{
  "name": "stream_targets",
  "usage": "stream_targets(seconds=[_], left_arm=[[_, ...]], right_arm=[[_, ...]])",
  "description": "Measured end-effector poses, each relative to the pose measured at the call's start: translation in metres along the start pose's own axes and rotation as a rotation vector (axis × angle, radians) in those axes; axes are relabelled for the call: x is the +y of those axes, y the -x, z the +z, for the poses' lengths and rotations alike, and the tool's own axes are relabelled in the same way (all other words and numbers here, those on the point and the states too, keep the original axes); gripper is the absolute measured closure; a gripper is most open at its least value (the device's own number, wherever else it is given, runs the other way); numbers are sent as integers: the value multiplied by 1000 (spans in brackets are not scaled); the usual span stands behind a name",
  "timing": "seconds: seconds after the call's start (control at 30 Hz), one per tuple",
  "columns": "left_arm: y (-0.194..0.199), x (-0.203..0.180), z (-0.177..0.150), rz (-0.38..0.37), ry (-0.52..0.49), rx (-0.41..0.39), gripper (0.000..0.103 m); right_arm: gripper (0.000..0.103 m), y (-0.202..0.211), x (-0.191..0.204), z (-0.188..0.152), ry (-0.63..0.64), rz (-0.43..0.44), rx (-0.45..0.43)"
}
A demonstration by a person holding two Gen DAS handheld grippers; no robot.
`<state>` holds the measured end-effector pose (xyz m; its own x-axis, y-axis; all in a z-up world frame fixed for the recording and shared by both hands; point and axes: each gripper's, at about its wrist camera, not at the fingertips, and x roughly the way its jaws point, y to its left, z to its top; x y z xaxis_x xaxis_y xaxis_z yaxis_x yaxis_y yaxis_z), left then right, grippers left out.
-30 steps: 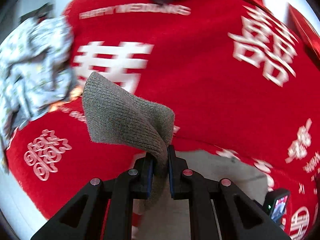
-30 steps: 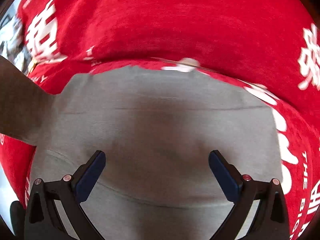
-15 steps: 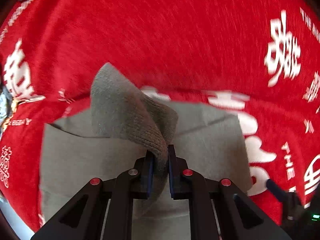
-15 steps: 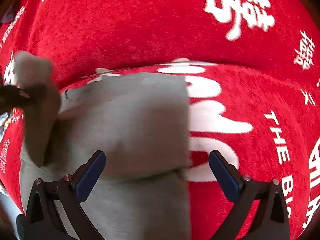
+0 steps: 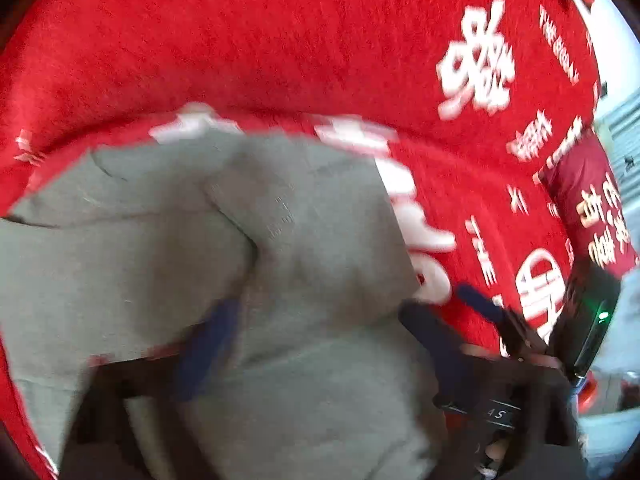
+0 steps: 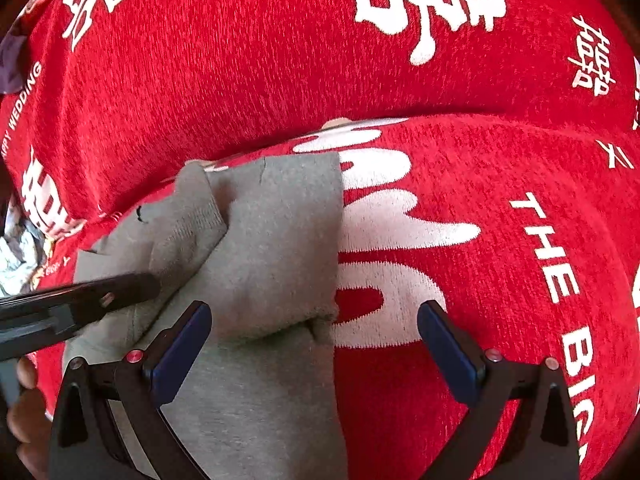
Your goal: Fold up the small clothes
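A grey knit garment (image 6: 272, 248) lies on the red cloth, with a ribbed sleeve cuff (image 6: 188, 216) laid across its body. It also fills the left wrist view (image 5: 200, 240), which is blurred. My left gripper (image 5: 316, 348) is open over the garment, its blue pads (image 5: 208, 344) spread wide and empty. It shows in the right wrist view as a dark finger (image 6: 92, 296) beside the cuff. My right gripper (image 6: 314, 352) is open and empty, low over the garment's right edge.
A red cloth with white characters (image 6: 400, 60) covers the whole surface. A pale patterned garment (image 6: 16, 256) lies at the far left. A red cushion (image 5: 588, 208) sits at the right. The right gripper shows at the right of the left wrist view (image 5: 480, 312).
My left gripper carried the sleeve cuff rightwards over the garment's body, laid it down and opened. The right gripper moved to the garment's right edge and stayed open.
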<state>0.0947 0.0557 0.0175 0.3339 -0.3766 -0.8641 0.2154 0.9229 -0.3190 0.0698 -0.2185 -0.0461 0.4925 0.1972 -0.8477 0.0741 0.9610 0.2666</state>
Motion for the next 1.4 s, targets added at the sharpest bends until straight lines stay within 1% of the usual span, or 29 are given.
stream_targets(seconds=[0.03, 0.07, 0.13, 0.23, 0.3, 0.37, 0.4, 0.47, 0.57, 0.6, 0.63, 0.67, 0.7, 0.73, 0.77, 0.83, 0.87, 0.9, 1.0, 1.07, 1.13, 1.2, 1.23, 1.27, 1.3, 1.33, 1.37, 1.4], left_arm=[[8, 2, 0, 36, -13, -45, 3], [16, 4, -2, 50, -36, -56, 3], [23, 13, -7, 46, -22, -37, 3], [35, 38, -10, 107, -6, -86, 3], [37, 63, -16, 166, 41, -102, 3], [31, 87, -19, 225, 105, -95, 3], [29, 101, -21, 246, 143, -82, 3], [24, 126, -25, 270, 218, -60, 3], [23, 151, -33, 314, 292, -55, 3], [22, 158, -36, 319, 309, -48, 3], [21, 162, -39, 322, 316, -35, 3], [19, 164, -40, 329, 312, -24, 3], [19, 167, -44, 344, 301, -17, 3], [21, 168, -47, 363, 283, -20, 3], [24, 170, -50, 373, 269, -27, 3], [25, 171, -53, 363, 263, -33, 3], [22, 175, -54, 358, 265, -28, 3], [18, 176, -53, 355, 264, -18, 3], [2, 169, -52, 379, 230, -2, 3], [-2, 164, -53, 387, 216, 0, 3], [-1, 161, -56, 390, 198, -7, 3], [0, 163, -56, 379, 199, -4, 3], [0, 165, -55, 375, 203, -3, 3], [1, 167, -55, 374, 207, -3, 3], [2, 169, -54, 378, 215, -5, 3], [3, 171, -53, 378, 226, -7, 3], [3, 172, -52, 376, 233, -7, 3], [2, 173, -52, 375, 239, -4, 3]], right_arm=[[1, 1, 1, 0, -2, 2, 2], [1, 3, 1, -2, 0, 5, 3], [1, 5, 3, -3, 14, 10, 4], [1, 8, 7, -2, 33, 19, -2], [1, 10, 12, 3, 29, 30, -14], [1, 9, 24, 10, 31, 39, -23], [1, 6, 34, 14, 47, 45, -21], [1, -4, 64, 22, 121, 45, -9], [1, -26, 121, 20, 266, -26, 10], [1, -38, 138, 19, 308, -60, 34], [1, -54, 151, 18, 348, -89, 76], [1, -66, 156, 16, 369, -112, 105], [9, -77, 156, 13, 385, -155, 128], [12, -83, 149, 12, 375, -198, 145], [12, -81, 134, 11, 318, -191, 150], [13, -62, 88, 8, 120, -92, 126], [15, -54, 75, 6, 82, -59, 111], [16, -45, 62, 5, 49, -2, 97], [16, -34, 48, 7, 17, 75, 80], [16, -36, 46, 10, 12, 93, 86], [16, -46, 47, 11, 7, 85, 112], [16, -48, 50, 12, 10, 73, 102], [19, -48, 51, 12, 11, 69, 96], [36, -47, 52, 12, 16, 51, 89], [66, -48, 53, 13, 28, 26, 89], [79, -49, 50, 14, 27, 17, 96], [93, -48, 45, 15, 3, 37, 96], [95, -45, 41, 16, -11, 55, 88]])
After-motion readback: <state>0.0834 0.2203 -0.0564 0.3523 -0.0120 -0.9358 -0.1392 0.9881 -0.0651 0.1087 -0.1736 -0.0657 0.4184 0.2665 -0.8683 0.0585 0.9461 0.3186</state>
